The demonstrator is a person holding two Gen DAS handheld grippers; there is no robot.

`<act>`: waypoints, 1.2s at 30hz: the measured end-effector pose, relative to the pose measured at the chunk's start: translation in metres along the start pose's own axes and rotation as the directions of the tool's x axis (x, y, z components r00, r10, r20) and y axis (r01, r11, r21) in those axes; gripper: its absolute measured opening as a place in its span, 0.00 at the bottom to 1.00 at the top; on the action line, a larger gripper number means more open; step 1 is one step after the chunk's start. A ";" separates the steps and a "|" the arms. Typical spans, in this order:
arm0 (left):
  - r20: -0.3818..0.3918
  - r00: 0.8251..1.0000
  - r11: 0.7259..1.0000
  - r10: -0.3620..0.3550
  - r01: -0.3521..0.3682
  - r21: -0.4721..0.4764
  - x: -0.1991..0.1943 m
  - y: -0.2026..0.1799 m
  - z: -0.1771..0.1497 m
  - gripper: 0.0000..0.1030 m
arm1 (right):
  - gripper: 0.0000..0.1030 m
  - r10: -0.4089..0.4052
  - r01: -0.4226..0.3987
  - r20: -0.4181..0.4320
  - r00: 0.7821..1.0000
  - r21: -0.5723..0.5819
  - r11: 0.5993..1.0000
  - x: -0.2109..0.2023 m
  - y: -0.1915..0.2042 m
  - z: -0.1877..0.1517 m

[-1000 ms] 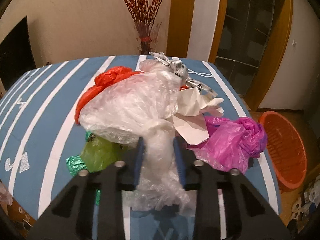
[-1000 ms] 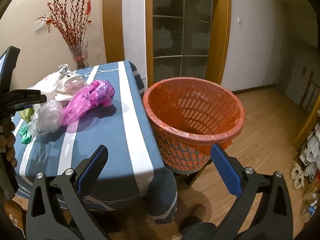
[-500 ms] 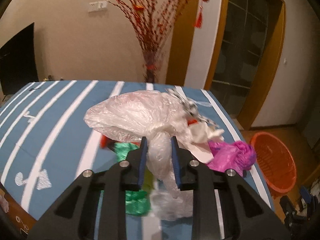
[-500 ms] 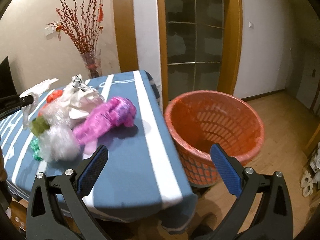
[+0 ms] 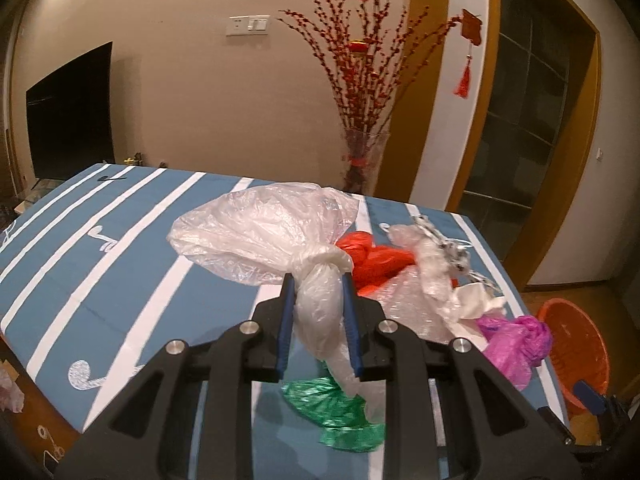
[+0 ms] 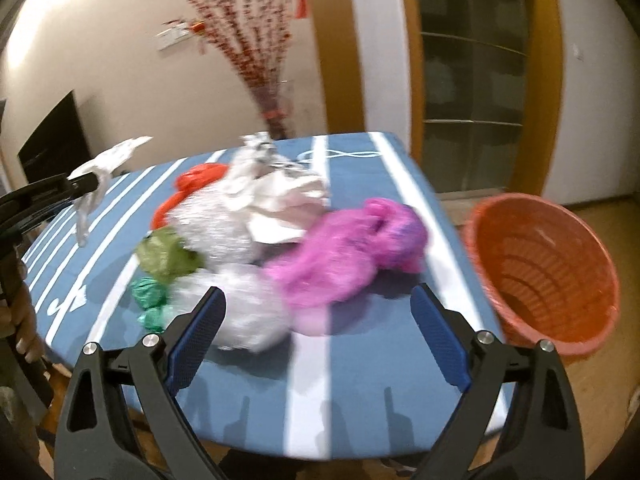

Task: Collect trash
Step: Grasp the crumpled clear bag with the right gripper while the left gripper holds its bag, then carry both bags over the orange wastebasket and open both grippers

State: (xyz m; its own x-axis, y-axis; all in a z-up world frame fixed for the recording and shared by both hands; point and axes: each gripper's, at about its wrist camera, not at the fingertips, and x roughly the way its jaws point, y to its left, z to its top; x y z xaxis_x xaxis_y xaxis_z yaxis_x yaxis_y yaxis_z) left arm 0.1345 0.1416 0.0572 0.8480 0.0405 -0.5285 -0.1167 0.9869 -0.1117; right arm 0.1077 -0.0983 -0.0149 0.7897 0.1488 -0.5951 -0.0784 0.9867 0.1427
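Translucent plastic bag [image 5: 276, 232] was clamped by left gripper [image 5: 318, 284] above the table [image 5: 120, 240]; right gripper [image 6: 316, 316], unclenched, had just been narrowing, nothing between its jaws.

Before you stands a counter [image 5: 120, 240] under a blue, white-striped cloth, backed by a cream wall [image 5: 200, 92] carrying a switch plate [image 5: 247, 25] and a dark screen [image 5: 70, 112], with a vase of red branches [image 5: 362, 160], a wood-framed glass door [image 5: 520, 140] and a wooden floor [image 6: 608, 380].
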 end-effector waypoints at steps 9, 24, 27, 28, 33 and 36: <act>-0.013 0.999 0.999 0.031 -0.032 -0.028 0.001 0.031 -0.003 0.23 | 0.56 0.067 -0.078 -0.111 0.992 -0.095 0.992 0.038 0.040 -0.002; -0.004 0.999 0.999 -0.043 0.043 0.015 -0.009 -0.001 -0.006 0.23 | 0.09 0.087 -0.087 0.013 0.996 -0.029 0.996 -0.011 0.005 0.021; -0.002 0.996 0.995 -0.089 0.089 0.037 -0.013 -0.021 -0.007 0.23 | 0.09 0.019 -0.018 0.067 0.998 -0.014 1.000 -0.023 -0.014 0.030; -0.002 0.994 0.993 -0.112 0.112 0.046 -0.014 -0.031 -0.007 0.23 | 0.09 -0.006 0.007 0.081 0.997 -0.009 1.000 -0.026 -0.021 0.032; -0.012 0.975 0.972 -0.220 0.220 0.085 -0.016 -0.081 -0.008 0.23 | 0.09 -0.142 0.130 0.128 0.982 0.094 0.987 -0.041 -0.078 0.037; -0.024 0.956 0.950 -0.292 0.292 0.110 -0.015 -0.116 -0.010 0.23 | 0.09 -0.217 0.195 0.138 0.966 0.159 0.968 -0.048 -0.110 0.039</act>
State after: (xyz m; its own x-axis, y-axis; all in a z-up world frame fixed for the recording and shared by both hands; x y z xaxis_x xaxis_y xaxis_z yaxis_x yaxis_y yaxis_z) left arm 0.1298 0.0248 0.0698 0.8327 -0.2528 -0.4926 0.1940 0.9665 -0.1680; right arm 0.1026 -0.2167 0.0288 0.8641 -0.0795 -0.4970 0.1746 0.9735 0.1478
